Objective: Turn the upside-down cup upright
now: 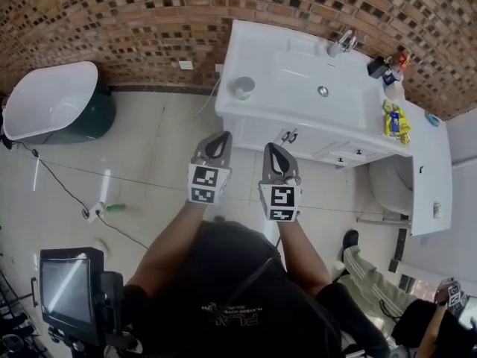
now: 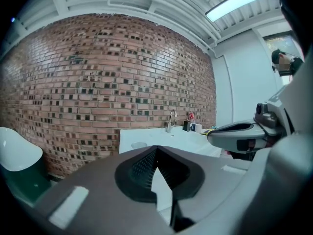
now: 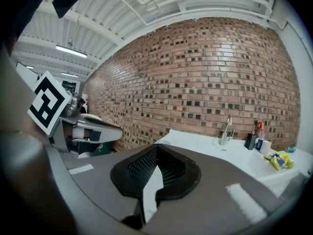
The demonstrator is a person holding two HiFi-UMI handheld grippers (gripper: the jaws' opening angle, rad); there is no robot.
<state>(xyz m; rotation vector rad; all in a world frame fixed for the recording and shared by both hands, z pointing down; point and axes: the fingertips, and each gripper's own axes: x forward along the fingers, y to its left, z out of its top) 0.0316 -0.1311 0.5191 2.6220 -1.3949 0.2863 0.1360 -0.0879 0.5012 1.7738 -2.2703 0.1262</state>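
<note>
Brick wall behind a white sink counter; pale glossy floor; white bathtub left; strip light overhead

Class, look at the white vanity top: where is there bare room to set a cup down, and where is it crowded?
Free: the counter's left end, between the cup and the basin, and behind the cup toward the brick wall. Crowded: the right end, with bottles beside the faucet and yellow packets in front of them.

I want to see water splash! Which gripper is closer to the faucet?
Right. In the head view, the right gripper hangs before the white counter, left of the faucet. The left gripper is beside it, farther left, toward the cup end.
</note>
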